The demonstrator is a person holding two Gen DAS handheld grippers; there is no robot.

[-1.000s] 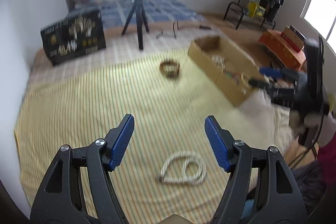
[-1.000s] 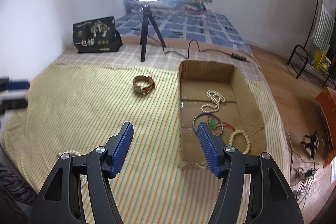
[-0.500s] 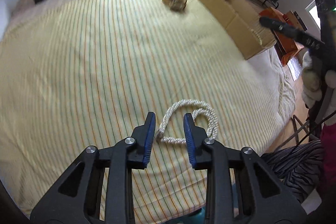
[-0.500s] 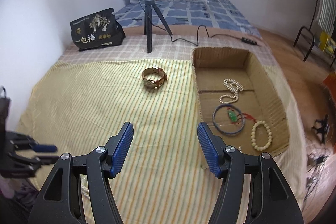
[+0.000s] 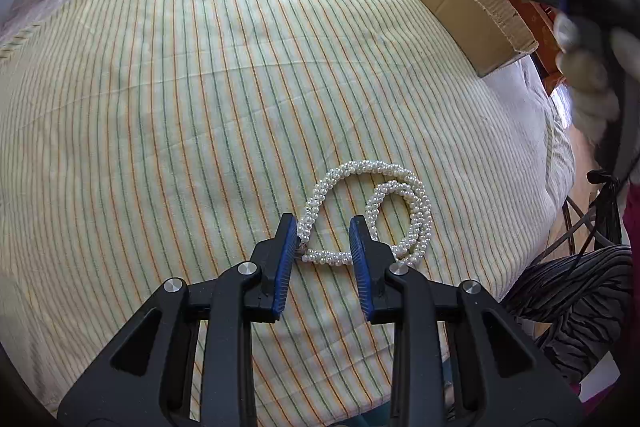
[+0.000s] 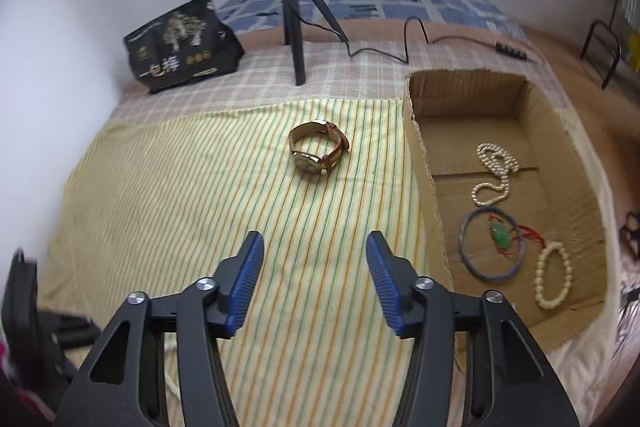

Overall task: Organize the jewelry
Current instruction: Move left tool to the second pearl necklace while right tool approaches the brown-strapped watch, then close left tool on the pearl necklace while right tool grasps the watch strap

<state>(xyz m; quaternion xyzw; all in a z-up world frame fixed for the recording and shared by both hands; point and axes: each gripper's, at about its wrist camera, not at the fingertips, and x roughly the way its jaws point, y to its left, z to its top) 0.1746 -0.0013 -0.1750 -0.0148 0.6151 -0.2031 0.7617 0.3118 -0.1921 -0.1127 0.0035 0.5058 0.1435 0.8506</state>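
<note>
Striped yellow cloth (image 5: 168,99) covers the bed on which the work is laid out, with a checked cover beyond it and white walls behind. Landmark: the open cardboard box (image 6: 424,155), standing on the cloth's right side in the right wrist view. Inside the box already lie a pearl strand (image 6: 496,167), a blue bangle (image 6: 468,247) around a green pendant (image 6: 501,234), and a pale bead bracelet (image 6: 554,277); these appear sorted. Outside the box two pieces remain: a brown-strapped wristwatch (image 6: 318,155) just to its left, and a twisted pearl necklace (image 5: 372,211) well apart from it, near the cloth's near edge. The left tongs (image 5: 324,247) have just been closing and stand narrowly parted astride one stretch of that necklace, the pads not visibly pressing it. The right tongs (image 6: 314,267) have likewise been closing, yet are half open and empty, above bare cloth left of the box and short of the wristwatch. Beyond the box stand a ring light on a tripod (image 6: 294,23) and a black printed bag (image 6: 180,43). Judged progress: more than half done.
</note>
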